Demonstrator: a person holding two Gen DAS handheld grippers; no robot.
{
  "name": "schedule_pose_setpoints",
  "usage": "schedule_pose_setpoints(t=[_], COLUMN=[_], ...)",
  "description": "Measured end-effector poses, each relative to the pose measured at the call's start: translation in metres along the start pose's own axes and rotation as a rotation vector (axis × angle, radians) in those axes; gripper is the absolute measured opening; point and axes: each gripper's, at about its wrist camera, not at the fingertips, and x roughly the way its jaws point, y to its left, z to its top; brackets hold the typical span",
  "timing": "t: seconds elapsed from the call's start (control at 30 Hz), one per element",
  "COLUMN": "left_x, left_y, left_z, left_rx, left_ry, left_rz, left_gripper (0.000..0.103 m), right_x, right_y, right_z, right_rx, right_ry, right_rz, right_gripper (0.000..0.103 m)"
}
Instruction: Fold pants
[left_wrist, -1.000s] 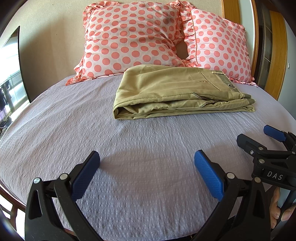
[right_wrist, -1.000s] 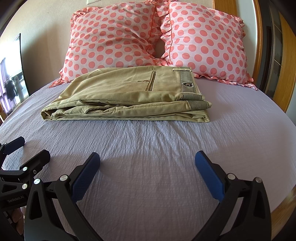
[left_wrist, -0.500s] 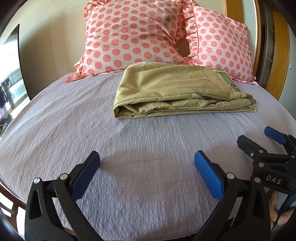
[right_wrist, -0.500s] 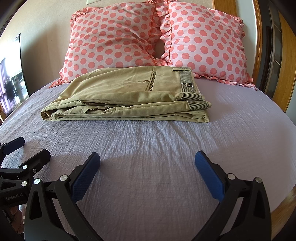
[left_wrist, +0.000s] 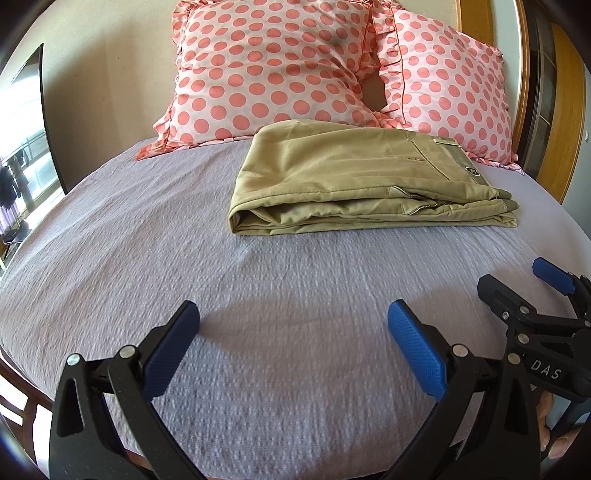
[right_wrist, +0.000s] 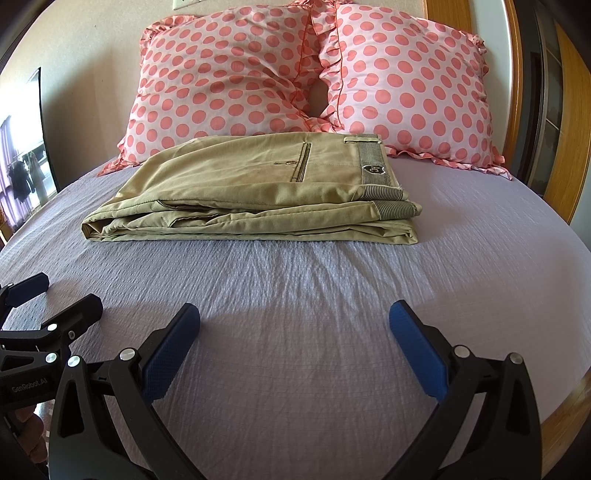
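Observation:
Khaki pants (left_wrist: 354, 184) lie folded in a flat stack on the lilac bedspread, waistband to the right; they also show in the right wrist view (right_wrist: 258, 192). My left gripper (left_wrist: 293, 319) is open and empty, low over the bed, well short of the pants. My right gripper (right_wrist: 294, 321) is open and empty, also near the bed's front. The right gripper shows at the right edge of the left wrist view (left_wrist: 517, 284), and the left gripper at the left edge of the right wrist view (right_wrist: 55, 295).
Two pink polka-dot pillows (right_wrist: 229, 85) (right_wrist: 410, 88) lean on the wall behind the pants. A wooden headboard (right_wrist: 576, 122) stands at the right. The bedspread (right_wrist: 295, 280) lies between the grippers and the pants. A window (left_wrist: 18, 155) is at the left.
The left wrist view has tipped slightly, so the pants and pillows sit a little lower in it. The right gripper has hardly moved. Both stay open.

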Motion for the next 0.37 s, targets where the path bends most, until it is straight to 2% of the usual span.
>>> schedule_pose_setpoints(t=[0.37], left_x=[0.0006], left_y=[0.0019], left_z=[0.0007], left_rx=[-0.002], left_ry=[0.001], left_rz=[0.002], left_gripper=[0.101], right_x=[0.0004], right_y=[0.0003], right_z=[-0.0002], right_rx=[0.000], right_ry=[0.000], right_rz=[0.000], right_gripper=[0.102])
